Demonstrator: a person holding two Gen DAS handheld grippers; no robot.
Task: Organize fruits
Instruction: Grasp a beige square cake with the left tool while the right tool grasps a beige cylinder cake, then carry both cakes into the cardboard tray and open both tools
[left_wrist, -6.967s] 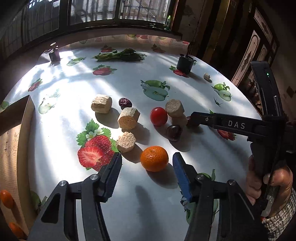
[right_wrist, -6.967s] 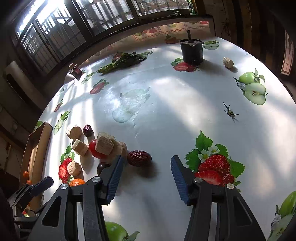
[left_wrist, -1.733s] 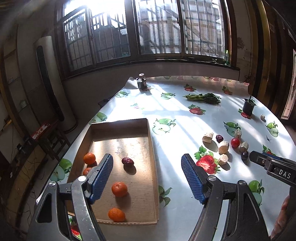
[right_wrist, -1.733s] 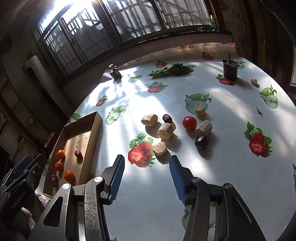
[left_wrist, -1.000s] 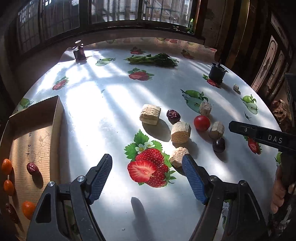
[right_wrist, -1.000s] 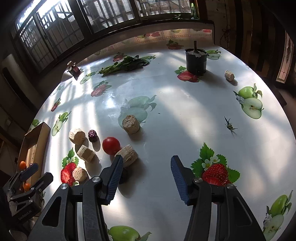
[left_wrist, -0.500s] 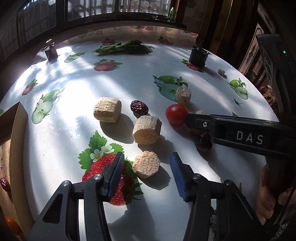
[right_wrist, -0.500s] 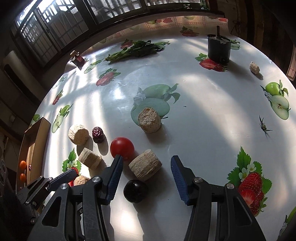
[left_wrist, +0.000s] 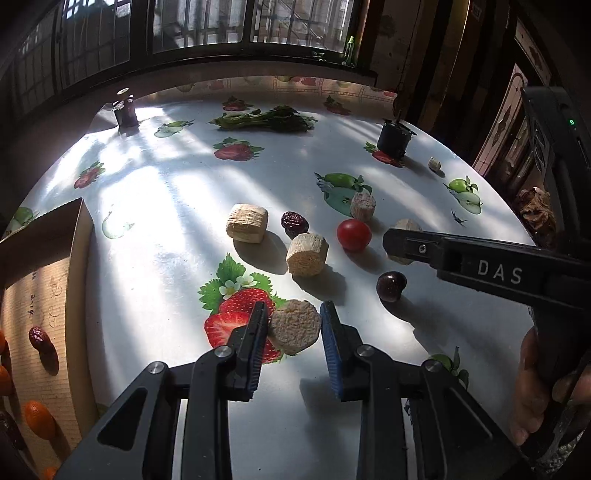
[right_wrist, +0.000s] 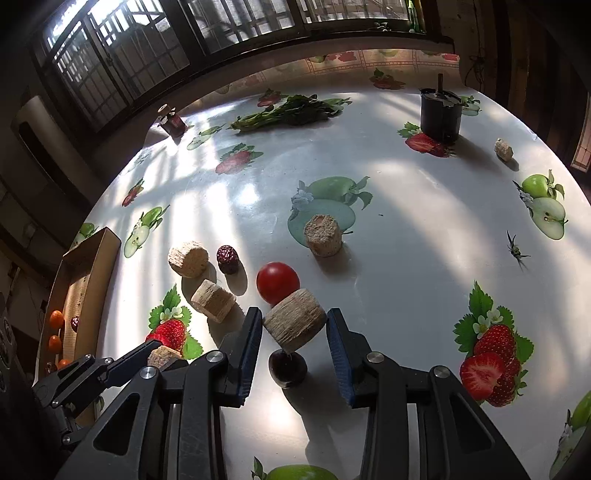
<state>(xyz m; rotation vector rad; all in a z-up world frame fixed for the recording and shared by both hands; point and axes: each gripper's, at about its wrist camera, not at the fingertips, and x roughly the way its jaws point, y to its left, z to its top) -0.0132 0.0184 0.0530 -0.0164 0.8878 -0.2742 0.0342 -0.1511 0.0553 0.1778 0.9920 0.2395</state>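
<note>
Carefully, I kept both grips light: left gripper (left_wrist: 294, 328) pinching the near crumbly tan chunk (left_wrist: 294, 327), right gripper (right_wrist: 294, 331) clamping the ridged beige cylinder (right_wrist: 295, 319) (dark plum (right_wrist: 287, 364) underneath).

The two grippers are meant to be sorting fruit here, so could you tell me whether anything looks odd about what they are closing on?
Yes. The left gripper brackets a tan pressed block and the right gripper another block, neither of them fruit. The tomato, dark plum and red date lie untouched on the table.
</note>
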